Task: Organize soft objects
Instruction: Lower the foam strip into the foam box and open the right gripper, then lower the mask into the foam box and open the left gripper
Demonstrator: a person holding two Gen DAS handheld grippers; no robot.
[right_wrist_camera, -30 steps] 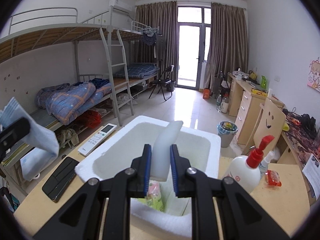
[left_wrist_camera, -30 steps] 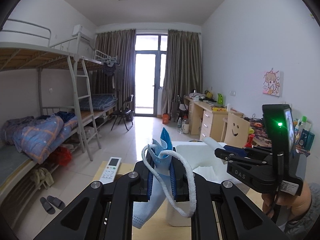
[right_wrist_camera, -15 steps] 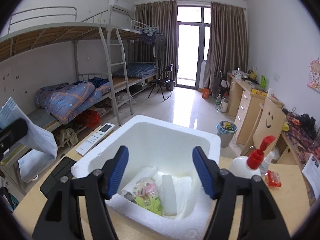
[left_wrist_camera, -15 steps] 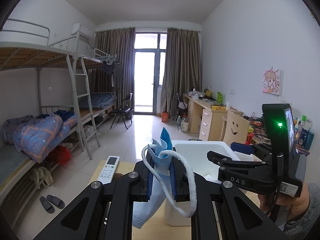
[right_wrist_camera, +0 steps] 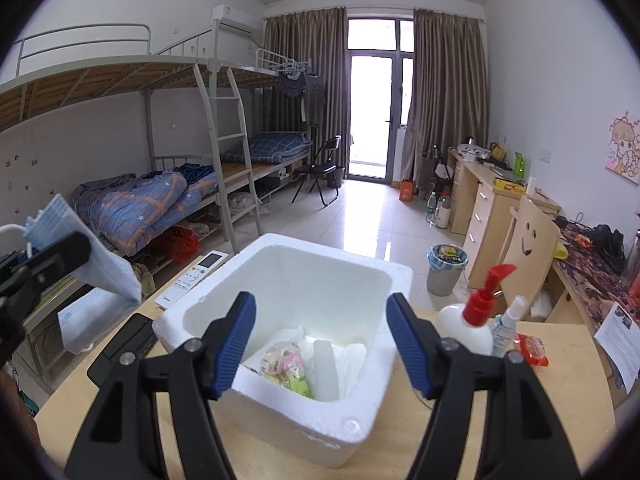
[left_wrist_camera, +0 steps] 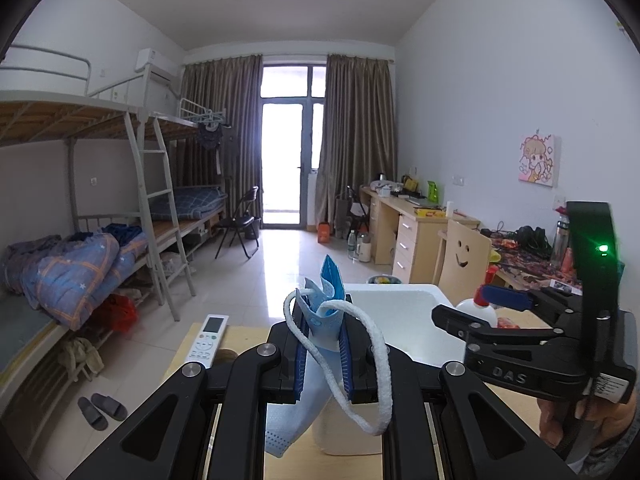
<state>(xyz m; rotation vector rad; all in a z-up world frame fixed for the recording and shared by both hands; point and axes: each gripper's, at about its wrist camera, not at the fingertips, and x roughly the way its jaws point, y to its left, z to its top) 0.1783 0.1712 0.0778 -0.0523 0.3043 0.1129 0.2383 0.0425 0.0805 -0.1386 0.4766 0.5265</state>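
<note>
My left gripper (left_wrist_camera: pixel 323 354) is shut on a blue face mask (left_wrist_camera: pixel 320 320) with a white ear loop (left_wrist_camera: pixel 376 368), held above the table left of a white foam box (left_wrist_camera: pixel 394 316). The mask also shows at the left of the right wrist view (right_wrist_camera: pixel 80 264). My right gripper (right_wrist_camera: pixel 322 344) is open and empty over the foam box (right_wrist_camera: pixel 280 412). Inside the box lie a white foam piece (right_wrist_camera: pixel 325 368), a bag of colourful sweets (right_wrist_camera: pixel 286 366) and white tissue (right_wrist_camera: pixel 352 356).
A white remote (right_wrist_camera: pixel 196 276) and a black phone (right_wrist_camera: pixel 120 350) lie on the wooden table (right_wrist_camera: pixel 520 420) left of the box. A red-pump bottle (right_wrist_camera: pixel 470 326), a small spray bottle (right_wrist_camera: pixel 506 326) and a red packet (right_wrist_camera: pixel 530 348) stand to its right.
My right gripper opened and dropped the white foam piece into the box, where it now lies. My left gripper still holds the mask, nearly unmoved.
</note>
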